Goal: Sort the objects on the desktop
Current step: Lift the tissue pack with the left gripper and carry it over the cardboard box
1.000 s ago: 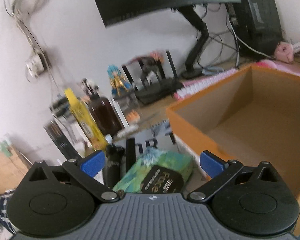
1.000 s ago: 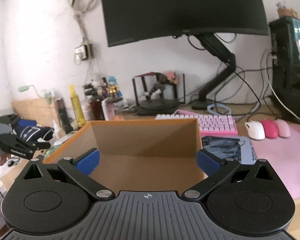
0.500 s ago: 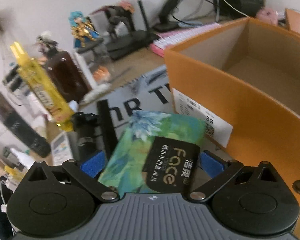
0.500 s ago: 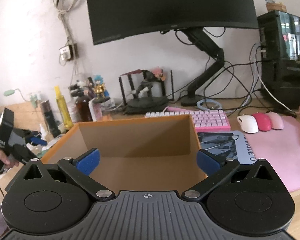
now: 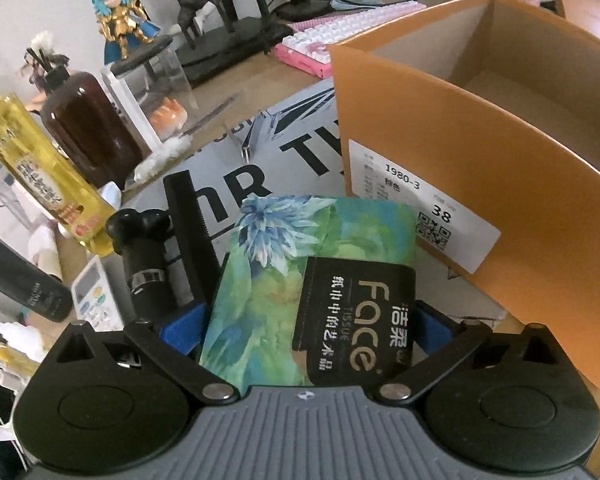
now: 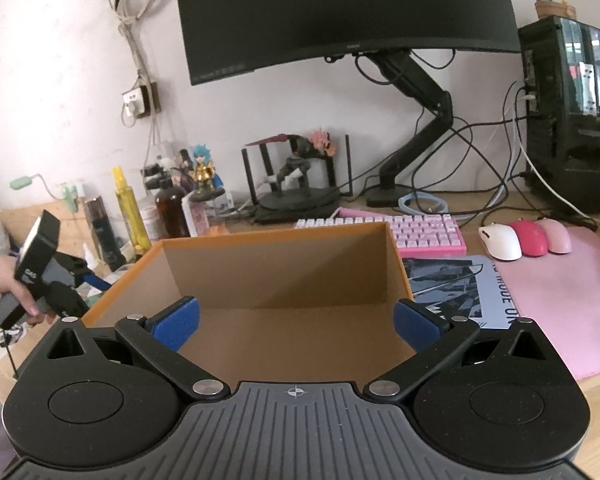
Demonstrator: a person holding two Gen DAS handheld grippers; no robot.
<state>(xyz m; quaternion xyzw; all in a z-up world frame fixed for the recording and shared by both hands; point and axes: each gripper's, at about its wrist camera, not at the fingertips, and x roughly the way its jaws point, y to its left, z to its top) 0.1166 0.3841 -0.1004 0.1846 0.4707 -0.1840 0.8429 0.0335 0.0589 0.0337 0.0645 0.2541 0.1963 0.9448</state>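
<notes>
A green and blue flowered tissue pack (image 5: 300, 280) with a black "Face" label lies on the desk beside the orange cardboard box (image 5: 480, 168). My left gripper (image 5: 306, 330) is open, its blue pads on either side of the pack's near end; whether they touch it I cannot tell. A black comb (image 5: 188, 224) and a small black cylinder device (image 5: 144, 264) lie just left of the pack. My right gripper (image 6: 296, 322) is open and empty, above the near edge of the box (image 6: 284, 280), which holds nothing. The left gripper also shows at the left of the right wrist view (image 6: 56, 292).
A yellow bottle (image 5: 36, 176), brown bottle (image 5: 88, 128), black tube (image 5: 20, 284) and white remote (image 5: 96, 296) crowd the left. Figurines (image 5: 120, 20), pink keyboard (image 6: 384, 230), three mice (image 6: 524, 240), pink mat (image 6: 564, 300), monitor (image 6: 340, 12) and PC tower (image 6: 572, 120) stand behind.
My left gripper has tilted down and moved in over the tissue pack, which now sits between its pads. The right gripper has stayed over the box, shifting only slightly.
</notes>
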